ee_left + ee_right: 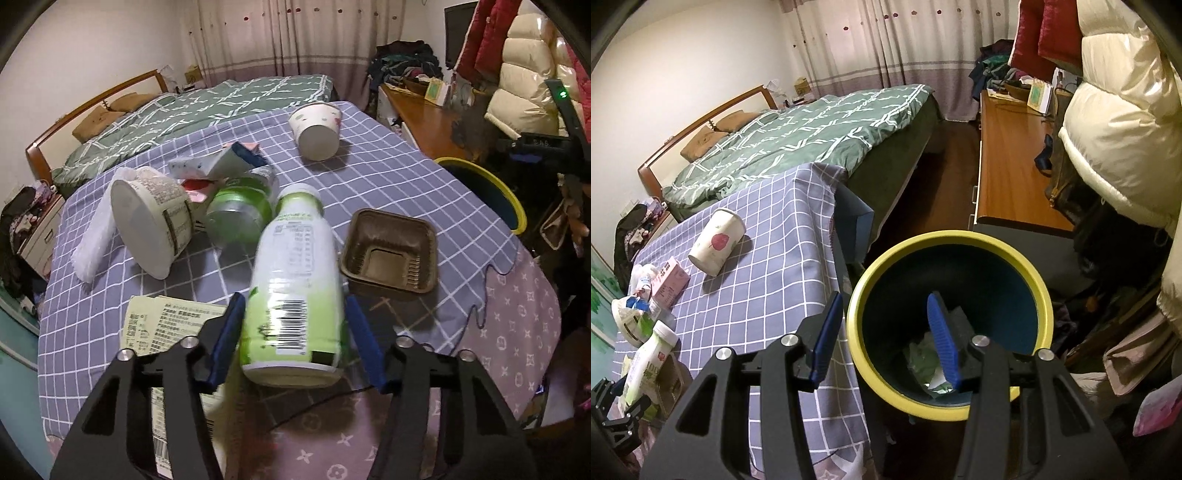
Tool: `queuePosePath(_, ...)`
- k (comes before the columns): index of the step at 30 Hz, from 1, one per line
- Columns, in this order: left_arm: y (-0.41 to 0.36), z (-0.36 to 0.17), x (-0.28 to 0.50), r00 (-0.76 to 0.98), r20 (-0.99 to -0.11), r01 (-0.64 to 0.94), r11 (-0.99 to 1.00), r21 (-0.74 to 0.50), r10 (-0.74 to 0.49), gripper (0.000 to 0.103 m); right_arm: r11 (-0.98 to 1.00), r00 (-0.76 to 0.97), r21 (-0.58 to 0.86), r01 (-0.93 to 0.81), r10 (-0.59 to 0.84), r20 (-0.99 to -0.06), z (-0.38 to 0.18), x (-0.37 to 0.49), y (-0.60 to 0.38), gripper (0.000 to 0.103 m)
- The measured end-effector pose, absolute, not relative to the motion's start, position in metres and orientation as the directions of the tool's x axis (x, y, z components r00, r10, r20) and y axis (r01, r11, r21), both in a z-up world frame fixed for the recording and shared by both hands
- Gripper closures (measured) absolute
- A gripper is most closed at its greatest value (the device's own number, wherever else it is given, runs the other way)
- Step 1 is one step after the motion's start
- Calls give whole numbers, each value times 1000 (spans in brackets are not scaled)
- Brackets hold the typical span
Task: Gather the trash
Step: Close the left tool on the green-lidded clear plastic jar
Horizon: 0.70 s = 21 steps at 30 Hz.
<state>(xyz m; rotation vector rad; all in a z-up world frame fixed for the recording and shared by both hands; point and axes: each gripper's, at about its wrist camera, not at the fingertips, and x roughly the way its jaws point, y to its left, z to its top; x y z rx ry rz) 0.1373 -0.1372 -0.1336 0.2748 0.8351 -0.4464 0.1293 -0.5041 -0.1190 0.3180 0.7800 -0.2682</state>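
Left gripper (pixel 293 325) was clamped on the green-and-white bottle (pixel 295 280), blue pads (pixel 231 332) pressed against both sides of its lower body near the barcode. Bottle lay on the grid tablecloth (pixel 369 155), long axis running away from the camera, white cap pointing toward the far side of the table and tilted slightly left, base nearest the camera.

Left to right in the left wrist view: crumpled white plastic (pixel 92 236) at the table's left edge; white tub (pixel 147 221) tipped on its side, base facing the camera; flat printed carton (pixel 166 325) under the left finger; green can (pixel 240 214) on its side, touching the bottle's neck area; torn packaging (pixel 221 162) behind it; paper cup (pixel 317 129) on its side farther back, base toward the camera; brown square tray (pixel 388 251) upright, just right of the bottle; yellow-rimmed bin (pixel 487 192) beyond the table's right edge.

Right gripper (pixel 882 332) held nothing, jaws part open, hovering over the table edge and the yellow-rimmed bin (pixel 949 240). Bin had some crumpled trash (pixel 923 358) at the bottom. The right wrist view also showed the bottle (pixel 646 362) at far left, gripped low.
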Motion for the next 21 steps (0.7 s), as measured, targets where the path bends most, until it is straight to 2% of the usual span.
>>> queuePosePath(4,-144,-132,130,591,-752,512,856,69,-293,49,918,681,190,349,-109,-724,-122,127,-505,57)
queuePosePath(10,-151,-148,141,555,-797,479,875,70,-240,49,917,678,199,345,-96,-729,-127,126,-503,57)
queuePosePath(12,-153,-149,140,575,-789,465,880,96,-218,51,917,678,203,343,-92,-729,-129,125,-503,57)
queuePosePath(15,-150,-147,141,574,-783,460,885,68,-238,51,917,679,209,341,-87,-729,-130,124,-502,57)
queuePosePath(21,-142,-119,131,638,-724,452,889,75,-263,51,915,689,220,338,-82,-720,-128,120,-503,57)
